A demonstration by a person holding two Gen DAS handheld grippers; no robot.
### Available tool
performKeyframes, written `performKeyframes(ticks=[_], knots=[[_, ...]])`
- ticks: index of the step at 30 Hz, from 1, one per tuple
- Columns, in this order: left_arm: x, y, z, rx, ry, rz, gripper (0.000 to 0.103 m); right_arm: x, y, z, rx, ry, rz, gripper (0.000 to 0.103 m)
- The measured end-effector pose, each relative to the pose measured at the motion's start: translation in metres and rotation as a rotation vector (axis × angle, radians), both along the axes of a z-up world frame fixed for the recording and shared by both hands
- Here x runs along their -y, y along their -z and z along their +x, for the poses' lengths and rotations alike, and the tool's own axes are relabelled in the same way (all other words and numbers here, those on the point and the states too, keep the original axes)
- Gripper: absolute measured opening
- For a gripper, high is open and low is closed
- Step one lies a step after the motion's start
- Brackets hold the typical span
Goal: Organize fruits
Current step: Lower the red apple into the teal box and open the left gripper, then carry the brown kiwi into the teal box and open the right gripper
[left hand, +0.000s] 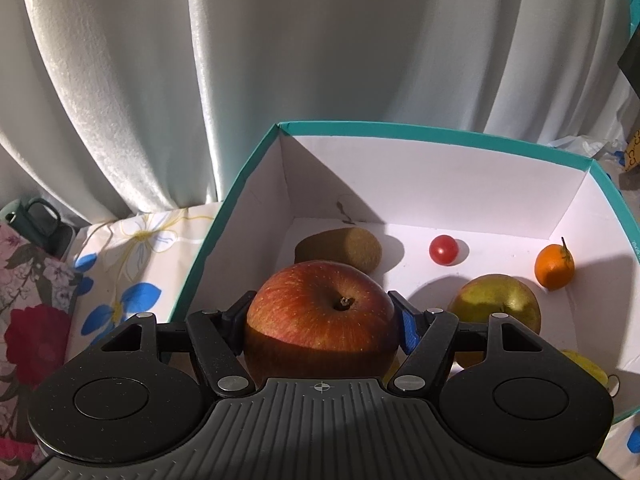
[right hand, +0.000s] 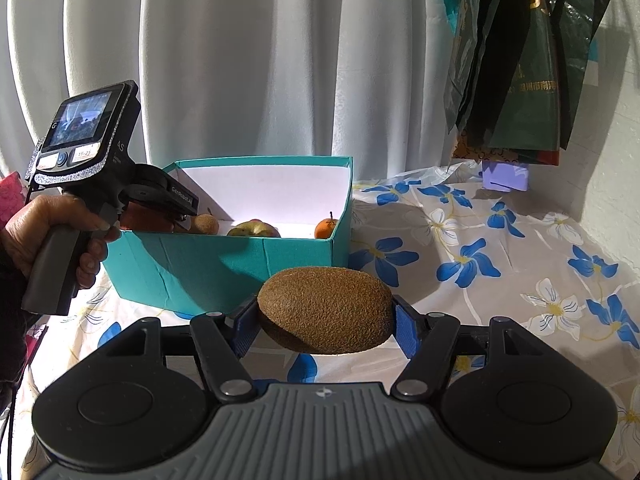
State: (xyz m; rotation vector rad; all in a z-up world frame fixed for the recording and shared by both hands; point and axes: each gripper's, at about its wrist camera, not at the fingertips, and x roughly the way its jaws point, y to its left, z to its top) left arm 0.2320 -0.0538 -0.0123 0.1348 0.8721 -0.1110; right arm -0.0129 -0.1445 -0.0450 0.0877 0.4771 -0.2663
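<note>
Left gripper (left hand: 322, 318): fingers spread fairly wide and clamped on a red apple (left hand: 322, 316), one pad on each flank, stem end facing up. Apple is held over the near left part of a teal box (left hand: 440, 133) with a white inside. Right gripper (right hand: 325, 316): fingers likewise spread and closed on a kiwi (right hand: 325, 309), gripped end to end, long axis lying across the fingers. This kiwi is held above the tablecloth (right hand: 500, 240), in front of the teal box and apart from it. In the right wrist view the person's left hand (right hand: 44, 232) wraps the handle of the left gripper, whose head reaches over the box's left rim; a small lit screen (right hand: 78, 122) sits on the back of that tool. Surface: a table covered with a pale cloth printed with blue and white flowers, strong light and hard shadows falling across it. Behind it hangs a pale pleated curtain (left hand: 200, 80). Inside the box, left wrist view: a second kiwi (left hand: 340, 249) near the far left corner, just behind the apple; a cherry tomato (left hand: 443, 250) by the back wall; a small orange (left hand: 554, 266) with stem near the right wall; a yellow-green apple (left hand: 496, 304) beside the right finger, partly hidden by it. A yellowish fruit (left hand: 584, 364) peeks out at the near right, mostly hidden by the gripper body; kind cannot be told. Right of the table, dark plastic bags (right hand: 524, 60) hang by the wall. At far left of the left wrist view, a dark green mug (left hand: 36, 220) and a red floral fabric (left hand: 32, 320).
</note>
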Motion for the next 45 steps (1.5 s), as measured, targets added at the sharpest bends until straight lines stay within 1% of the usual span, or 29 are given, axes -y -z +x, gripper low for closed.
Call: performKeyframes(ticks=[6,10,12,13,14,15,16,18,20,25,30,32,35,38,45], knots=[[0.001,0.0,0.0,0.005,0.009,0.006,0.073,0.001,-0.001,0.001,0.004,-0.004,0.001,0.067],[0.004,0.003,0.001,0.007,0.016,0.029,0.073,0.001,-0.003,0.001,0.009,-0.004,-0.001,0.067],[0.002,0.001,0.001,0.009,0.016,0.016,0.074,0.002,-0.003,0.0,0.014,-0.002,-0.003,0.067],[0.0,0.0,0.002,0.005,0.011,0.001,0.077,0.002,-0.004,0.0,0.015,-0.002,-0.003,0.067],[-0.003,-0.001,0.003,0.0,0.003,-0.02,0.085,0.002,-0.004,0.0,0.017,-0.001,-0.002,0.067],[-0.005,-0.002,0.003,-0.004,-0.006,-0.036,0.09,0.003,-0.004,0.0,0.018,0.002,-0.001,0.067],[-0.007,-0.004,0.003,0.0,-0.012,-0.036,0.096,0.003,-0.004,0.0,0.018,0.002,-0.002,0.067],[-0.007,-0.007,0.0,0.007,-0.005,-0.037,0.097,0.003,-0.004,0.0,0.023,0.005,-0.003,0.067],[-0.006,-0.012,-0.005,0.017,-0.002,-0.029,0.101,0.004,-0.005,0.0,0.023,0.003,-0.003,0.067],[-0.001,-0.028,-0.027,0.042,-0.002,0.017,0.102,0.007,-0.009,0.002,0.043,0.008,-0.012,0.067],[-0.007,-0.042,-0.054,0.043,0.0,-0.012,0.103,0.008,-0.013,0.005,0.059,0.007,-0.02,0.067],[-0.009,-0.045,-0.063,0.025,0.015,-0.032,0.103,0.008,-0.015,0.006,0.065,0.001,-0.024,0.067],[-0.013,-0.045,-0.075,0.01,0.026,-0.053,0.103,0.006,-0.016,0.007,0.074,-0.005,-0.035,0.067],[-0.017,-0.041,-0.089,-0.007,0.011,-0.032,0.103,0.006,-0.018,0.007,0.081,-0.011,-0.038,0.067],[-0.033,-0.031,-0.116,-0.057,-0.022,-0.039,0.103,0.008,-0.022,0.02,0.099,-0.027,-0.069,0.067]])
